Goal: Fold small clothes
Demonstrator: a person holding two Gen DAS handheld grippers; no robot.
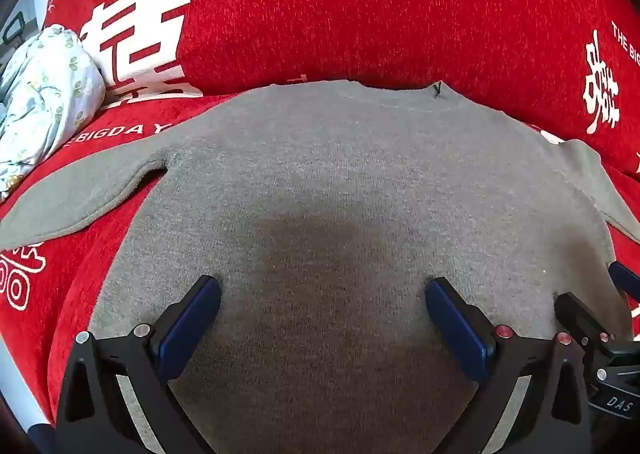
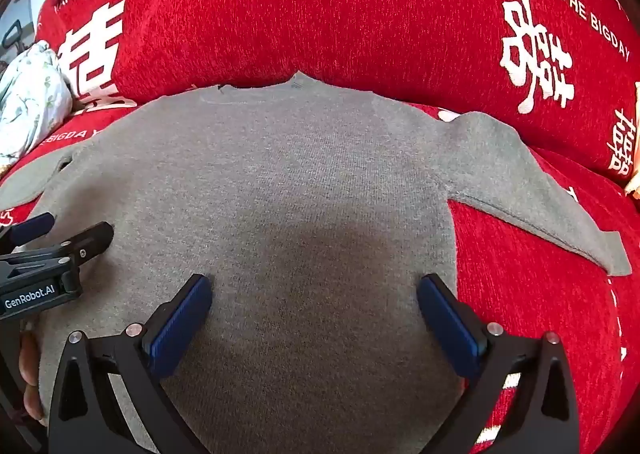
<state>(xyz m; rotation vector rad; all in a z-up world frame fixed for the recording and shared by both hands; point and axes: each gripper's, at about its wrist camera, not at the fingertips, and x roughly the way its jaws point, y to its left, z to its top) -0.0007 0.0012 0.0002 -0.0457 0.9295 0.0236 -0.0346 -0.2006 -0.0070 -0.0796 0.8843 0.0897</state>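
Observation:
A small grey knit sweater (image 1: 320, 174) lies flat on a red sofa seat, neck toward the backrest and both sleeves spread sideways. My left gripper (image 1: 323, 286) hovers open over its lower middle, nothing between the blue pads. In the right wrist view the same sweater (image 2: 280, 174) fills the centre, its right sleeve (image 2: 540, 198) stretched out over the red cover. My right gripper (image 2: 314, 284) is open above the sweater's lower right part, holding nothing. Each gripper shows at the other view's edge: the right one (image 1: 592, 318), the left one (image 2: 60, 242).
The red sofa cover (image 1: 360, 14) with white characters rises as a backrest behind the sweater. A crumpled white floral cloth (image 1: 44, 94) lies on the seat at far left. A hand (image 2: 30, 370) shows at the lower left of the right wrist view.

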